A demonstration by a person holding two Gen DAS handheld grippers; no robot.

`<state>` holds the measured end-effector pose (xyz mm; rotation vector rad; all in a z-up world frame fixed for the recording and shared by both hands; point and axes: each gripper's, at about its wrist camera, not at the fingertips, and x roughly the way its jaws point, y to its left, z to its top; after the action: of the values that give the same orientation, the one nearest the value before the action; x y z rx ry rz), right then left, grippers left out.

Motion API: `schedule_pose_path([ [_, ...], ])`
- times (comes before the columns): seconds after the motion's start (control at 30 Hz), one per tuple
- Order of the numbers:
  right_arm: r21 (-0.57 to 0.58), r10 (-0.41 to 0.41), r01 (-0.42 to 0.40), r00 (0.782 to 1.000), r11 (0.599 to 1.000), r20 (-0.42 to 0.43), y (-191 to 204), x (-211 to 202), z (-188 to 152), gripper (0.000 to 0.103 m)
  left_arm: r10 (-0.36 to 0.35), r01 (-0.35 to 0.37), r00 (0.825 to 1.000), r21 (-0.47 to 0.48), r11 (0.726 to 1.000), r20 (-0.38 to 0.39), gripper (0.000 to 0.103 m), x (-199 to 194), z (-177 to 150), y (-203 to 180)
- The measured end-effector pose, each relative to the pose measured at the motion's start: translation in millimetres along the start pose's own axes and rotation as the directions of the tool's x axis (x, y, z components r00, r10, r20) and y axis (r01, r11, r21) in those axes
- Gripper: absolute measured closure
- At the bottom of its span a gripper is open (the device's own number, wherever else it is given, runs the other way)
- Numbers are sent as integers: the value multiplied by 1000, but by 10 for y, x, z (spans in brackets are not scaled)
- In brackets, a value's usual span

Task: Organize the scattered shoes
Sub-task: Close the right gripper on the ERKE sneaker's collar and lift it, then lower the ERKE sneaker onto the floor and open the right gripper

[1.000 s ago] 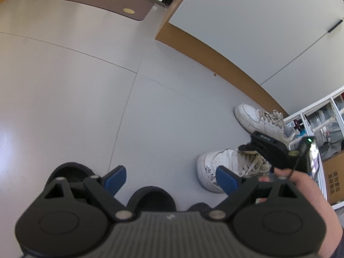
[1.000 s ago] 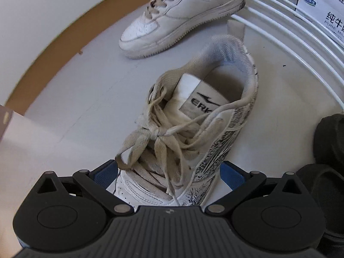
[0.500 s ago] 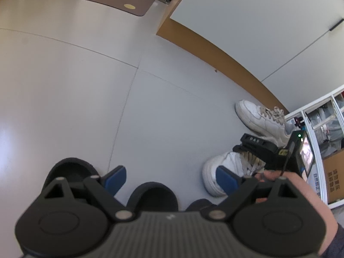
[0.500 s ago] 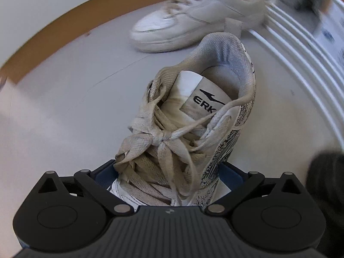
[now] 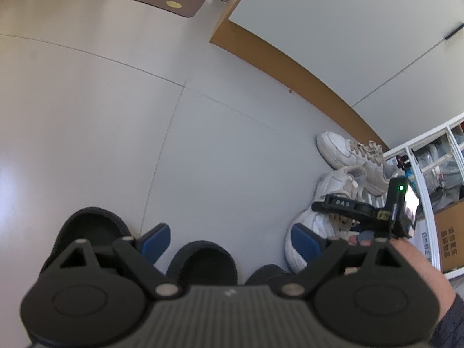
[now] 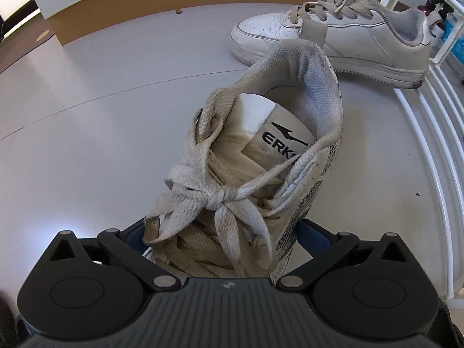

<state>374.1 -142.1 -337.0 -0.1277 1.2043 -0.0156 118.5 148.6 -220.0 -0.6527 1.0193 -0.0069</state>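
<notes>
The floor (image 5: 116,116) is grey and mostly bare. A white rack (image 6: 429,150) stands at the right, near the wall. A plain white sneaker (image 6: 333,32) lies on the floor beside this rack. Two black slippers (image 5: 87,232) are on the floor under the left claw (image 5: 229,239); they look not yet sorted.

I judge the task to be in its middle part: one sneaker is placed near the rack, one is in hand, and the slippers are left.

The right claw (image 6: 221,236) is clamped on the printed sneaker (image 6: 261,159), one blue pad on each side of its front part, near the laces. The heel points away from the claw, toward the plain sneaker, and the shoe is tilted. The left claw stands wide apart and holds nothing.
</notes>
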Motion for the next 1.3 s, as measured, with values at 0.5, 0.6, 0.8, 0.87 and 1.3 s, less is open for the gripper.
schedule_pose_path([
  [0.5,-144,51,-48,999,988,15,-33,-31,244,5,-4,4,999,7,1000,-36,11,113,-33,3],
  [0.6,-241,26,-15,999,970,43,47,13,236,7,-6,7,999,14,1000,-39,11,102,-42,-22],
  [0.8,-283,31,-19,999,959,39,91,-20,199,9,-11,11,999,12,1000,-38,11,109,-33,-31],
  [0.87,-268,35,-24,999,963,37,132,0,194,9,-11,12,999,12,1000,-37,11,109,-31,-36],
  [1.3,-361,158,-107,981,926,115,50,-91,128,9,-12,13,999,25,1000,-37,11,113,-8,-133],
])
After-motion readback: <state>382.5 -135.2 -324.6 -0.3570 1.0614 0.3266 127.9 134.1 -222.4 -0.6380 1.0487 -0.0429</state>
